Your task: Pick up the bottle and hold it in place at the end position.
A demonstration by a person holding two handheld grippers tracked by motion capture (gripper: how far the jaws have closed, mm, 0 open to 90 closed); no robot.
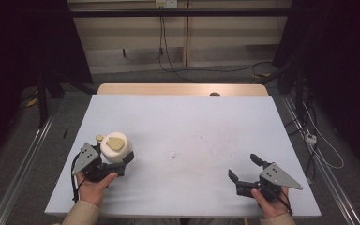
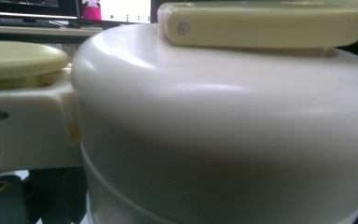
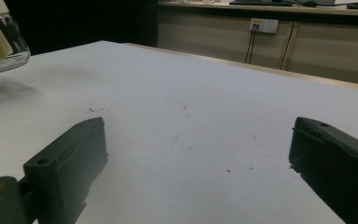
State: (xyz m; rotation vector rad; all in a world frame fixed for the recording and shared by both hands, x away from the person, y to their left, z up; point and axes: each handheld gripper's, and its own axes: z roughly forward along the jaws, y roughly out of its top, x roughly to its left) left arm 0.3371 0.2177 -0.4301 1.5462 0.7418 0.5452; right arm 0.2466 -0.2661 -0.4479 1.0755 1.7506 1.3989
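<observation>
the left gripper [image 1: 115, 161] has its fingers closed around a cream lidded jar [image 1: 116, 147] at the near left of the worktop [image 1: 192, 126], while the right gripper [image 1: 247, 168] rests near the right edge with fingers spread and empty; the rounded, smooth wall could slip or the jar tip if lifted by one side, its hinged lid flapping. count: one jar, one lid, two grippers.

Grey table mat [image 1: 192, 122], wall socket [image 3: 264, 24], floor cables [image 1: 206, 70].
</observation>
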